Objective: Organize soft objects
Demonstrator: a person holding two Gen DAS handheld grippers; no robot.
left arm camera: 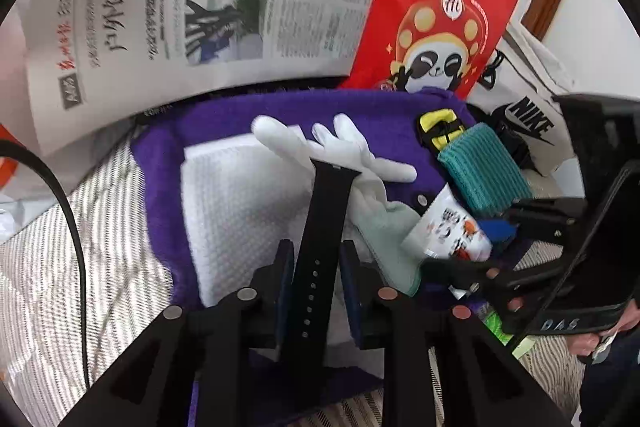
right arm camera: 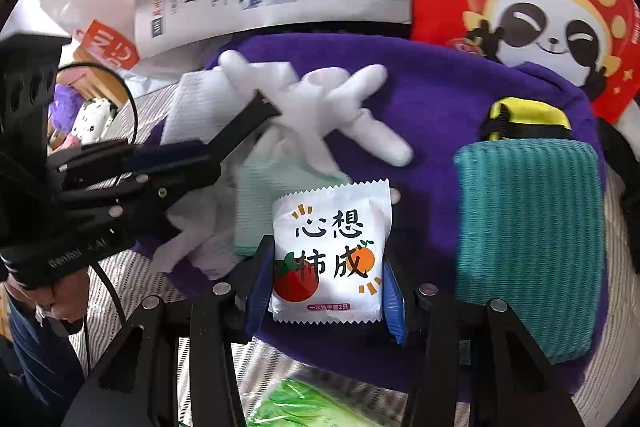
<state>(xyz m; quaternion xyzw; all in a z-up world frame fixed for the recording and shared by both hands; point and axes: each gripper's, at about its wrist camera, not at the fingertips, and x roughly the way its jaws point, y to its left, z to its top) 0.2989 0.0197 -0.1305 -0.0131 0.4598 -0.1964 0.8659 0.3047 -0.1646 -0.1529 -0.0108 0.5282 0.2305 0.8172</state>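
Left tool (left arm camera: 316,283) pinches a black strap (left arm camera: 320,247) over the purple cloth (left arm camera: 224,125), right tool (right arm camera: 326,291) grips a white packet (right arm camera: 332,251) there; either could slip or snag the white glove (right arm camera: 320,103).

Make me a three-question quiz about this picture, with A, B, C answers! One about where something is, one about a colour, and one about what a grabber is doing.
1. Where does the white glove lie?
A. on the purple cloth
B. on the newspaper
C. inside the red bag

2. What colour is the ribbed knitted pouch?
A. pink
B. teal
C. orange

3. What does the right gripper hold?
A. nothing
B. a black strap
C. a white packet

Answers:
1 A, purple shows all round the glove.
2 B, its ribs are blue-green.
3 C, the packet sits between the blue pads; the black strap is in the left gripper.
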